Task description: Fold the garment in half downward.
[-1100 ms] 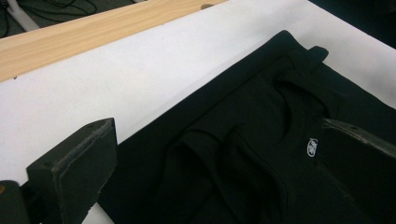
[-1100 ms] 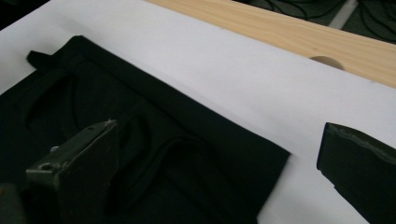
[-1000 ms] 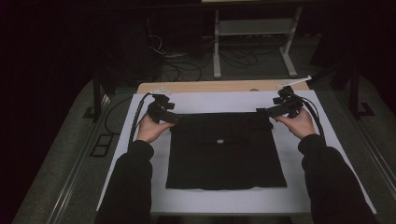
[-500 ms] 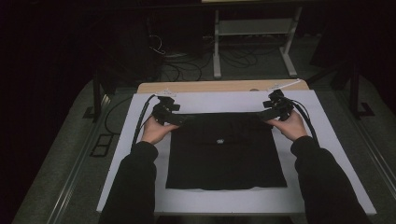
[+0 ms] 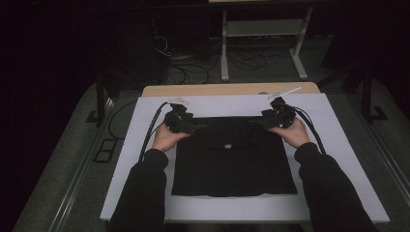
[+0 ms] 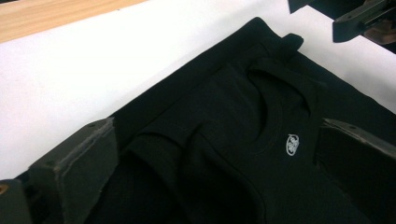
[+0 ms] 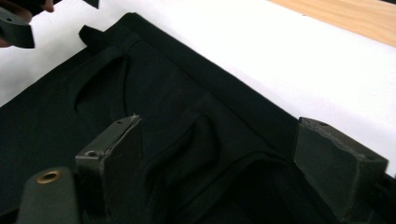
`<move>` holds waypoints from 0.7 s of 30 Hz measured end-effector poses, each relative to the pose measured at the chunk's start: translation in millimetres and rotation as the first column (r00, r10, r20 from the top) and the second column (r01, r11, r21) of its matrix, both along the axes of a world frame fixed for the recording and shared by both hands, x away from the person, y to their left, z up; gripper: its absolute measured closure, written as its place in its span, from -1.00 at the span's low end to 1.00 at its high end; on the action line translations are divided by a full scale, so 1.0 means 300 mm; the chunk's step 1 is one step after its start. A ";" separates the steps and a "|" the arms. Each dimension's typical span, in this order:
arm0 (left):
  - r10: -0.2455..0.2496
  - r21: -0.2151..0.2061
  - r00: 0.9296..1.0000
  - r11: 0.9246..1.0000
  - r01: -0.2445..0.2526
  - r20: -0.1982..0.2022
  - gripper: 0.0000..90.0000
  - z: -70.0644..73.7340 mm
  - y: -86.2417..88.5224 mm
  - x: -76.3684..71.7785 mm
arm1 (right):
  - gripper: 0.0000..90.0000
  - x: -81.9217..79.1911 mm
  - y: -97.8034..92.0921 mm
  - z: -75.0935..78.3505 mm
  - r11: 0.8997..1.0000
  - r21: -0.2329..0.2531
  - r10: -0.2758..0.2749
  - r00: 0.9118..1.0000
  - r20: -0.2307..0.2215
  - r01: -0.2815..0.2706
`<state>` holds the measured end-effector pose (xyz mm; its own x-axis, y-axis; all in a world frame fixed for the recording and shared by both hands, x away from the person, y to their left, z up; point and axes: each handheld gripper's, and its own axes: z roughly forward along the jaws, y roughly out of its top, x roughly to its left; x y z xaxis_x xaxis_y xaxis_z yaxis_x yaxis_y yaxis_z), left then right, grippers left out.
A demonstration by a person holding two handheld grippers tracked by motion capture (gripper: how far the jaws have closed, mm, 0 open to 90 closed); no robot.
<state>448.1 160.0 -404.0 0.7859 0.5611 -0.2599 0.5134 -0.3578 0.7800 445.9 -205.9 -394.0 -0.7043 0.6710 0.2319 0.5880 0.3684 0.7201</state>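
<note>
**Two corners, one black shirt: a slip on either side would spoil it**

On the left, the left hand-held gripper (image 5: 192, 126) sits at the far left corner of the black shirt (image 5: 232, 157). Its jaws are wide apart, with cloth lying between them, so it is not pinching yet. If it shuts on just the top layer, or on a thin edge, I think the cloth could slide out when lifted.

The black shirt lies flat in the middle of the white table (image 5: 125, 159). It looks folded into a near square. Its neck hole and small white logo (image 6: 292, 143) are by the far edge, so the top points away from the person. Its long side seems to run from near to far, but only by a little.

On the right, the right hand-held gripper (image 5: 261, 122) is at the far right corner, jaws also spread over bunched cloth. If one side grabs first or pulls harder, the shirt may twist or wrinkle.
</note>
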 end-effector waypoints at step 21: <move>-0.027 0.004 0.997 1.000 0.028 -0.070 -0.37 -0.057 -0.009 0.014 | -0.01 0.012 0.071 -0.072 0.998 0.008 0.055 0.997 -0.052 -0.054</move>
<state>452.3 157.2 -421.0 0.7812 0.5409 -0.3118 0.5564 -0.3767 0.7406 449.4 -184.5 -415.7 -0.7267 0.6301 0.2737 0.6039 0.3959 0.6918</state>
